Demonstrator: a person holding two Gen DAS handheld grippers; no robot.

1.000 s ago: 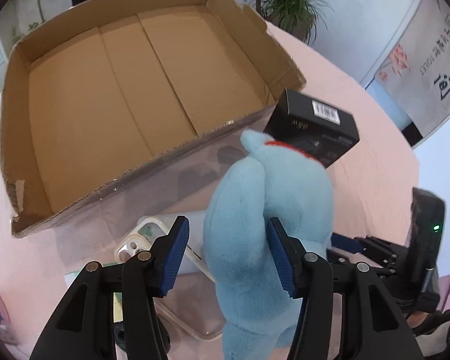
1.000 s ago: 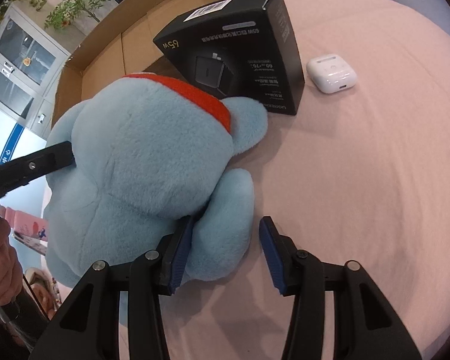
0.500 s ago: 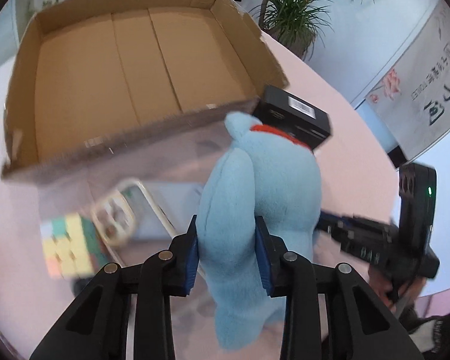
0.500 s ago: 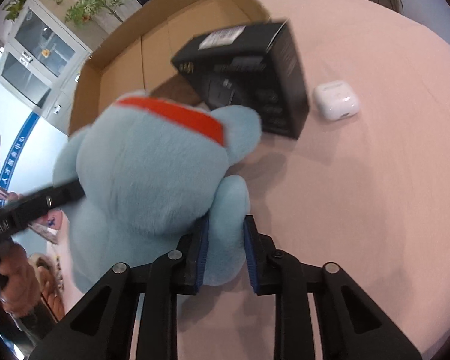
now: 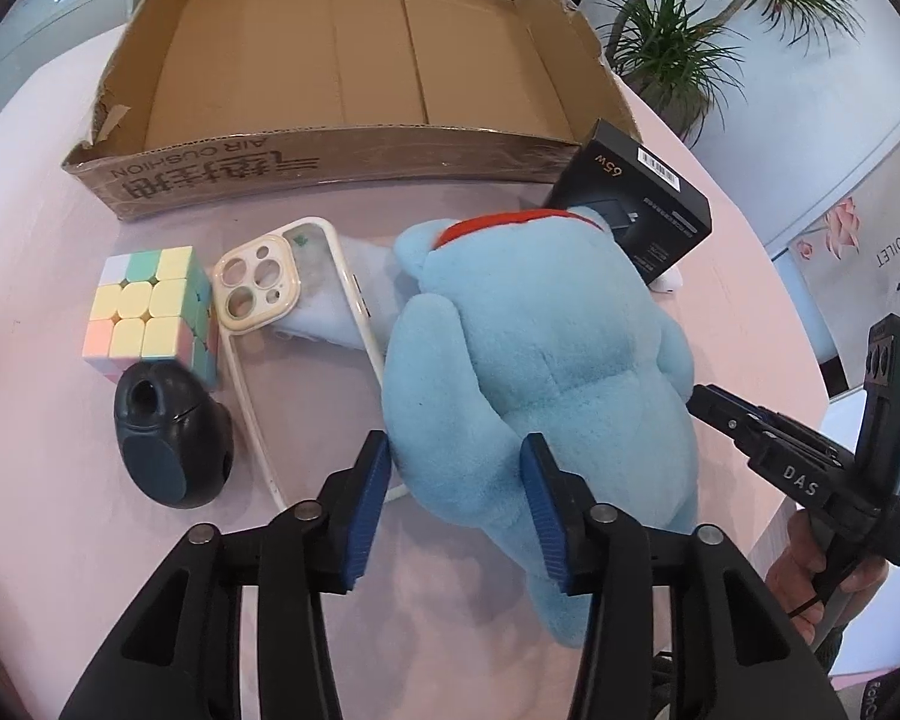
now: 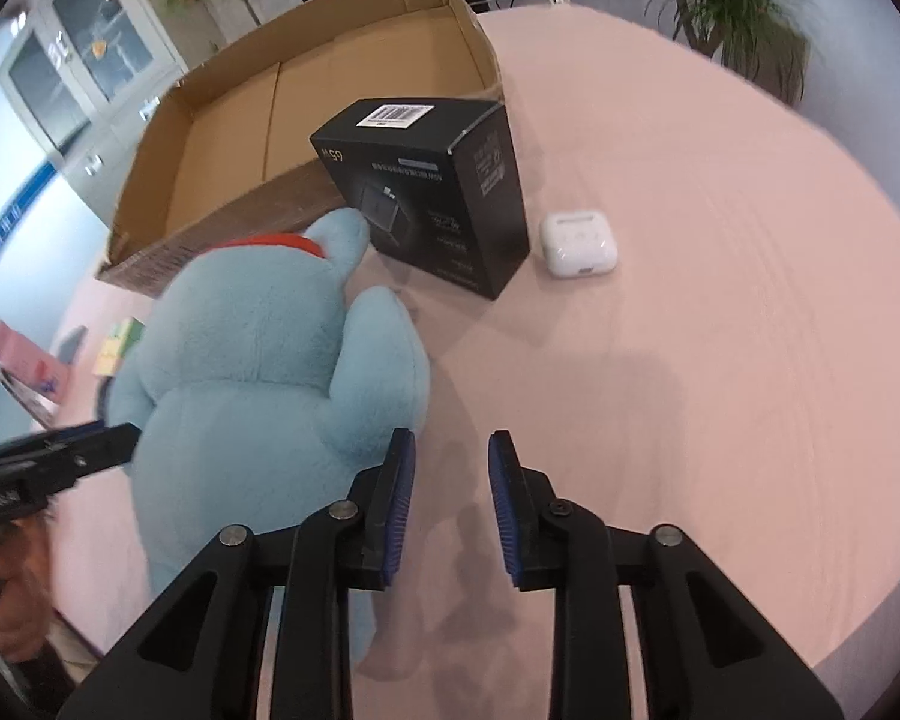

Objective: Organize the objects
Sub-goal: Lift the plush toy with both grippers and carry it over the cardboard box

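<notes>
A light blue plush toy [image 5: 540, 348] with a red collar lies on the pink table, its head toward the empty cardboard box [image 5: 330, 168]. My left gripper [image 5: 453, 492] straddles the plush's lower body; its jaws are opening and the pads no longer squeeze the fur. My right gripper [image 6: 450, 498] hangs just right of the plush [image 6: 258, 372]; its jaws are opening with nothing between them. A black charger box [image 6: 438, 198] stands at the plush's head, against the cardboard box [image 6: 222, 234].
A white earbuds case [image 6: 579, 243] sits right of the charger box. Left of the plush lie a cream phone case [image 5: 258, 282] on a pale cloth [image 5: 330, 300], a pastel puzzle cube [image 5: 144, 306] and a black egg-shaped device [image 5: 168, 438]. Potted plants stand beyond the table.
Both grippers closed on the plush half a second ago, then widened. The right one has let go and drawn back to the plush's right. The left view swung leftward, revealing the cube and black device.
</notes>
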